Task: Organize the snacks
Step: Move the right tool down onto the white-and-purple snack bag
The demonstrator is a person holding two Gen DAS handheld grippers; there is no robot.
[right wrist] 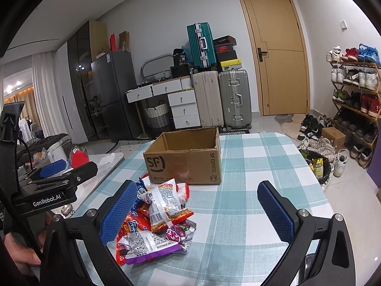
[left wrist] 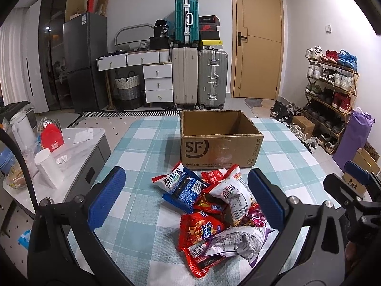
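A pile of snack bags (left wrist: pixel 212 212) lies on the checked tablecloth, red, blue, white and purple packets overlapping; the right wrist view shows it too (right wrist: pixel 157 219). Behind it stands an open brown SF cardboard box (left wrist: pixel 221 138), which looks empty (right wrist: pixel 188 157). My left gripper (left wrist: pixel 188 197) is open and hovers over the near side of the pile, empty. My right gripper (right wrist: pixel 197 212) is open and empty, with the pile beside its left finger (right wrist: pixel 119 212). The right gripper also shows at the right edge of the left wrist view (left wrist: pixel 357 186).
The table (left wrist: pixel 142 143) has a blue-white checked cloth. A grey side table (left wrist: pixel 78 143) with a kettle, cup and red box stands to the left. A shoe rack (right wrist: pixel 354 90), loose shoes and a bin (right wrist: pixel 319 166) are to the right. Suitcases and drawers line the far wall.
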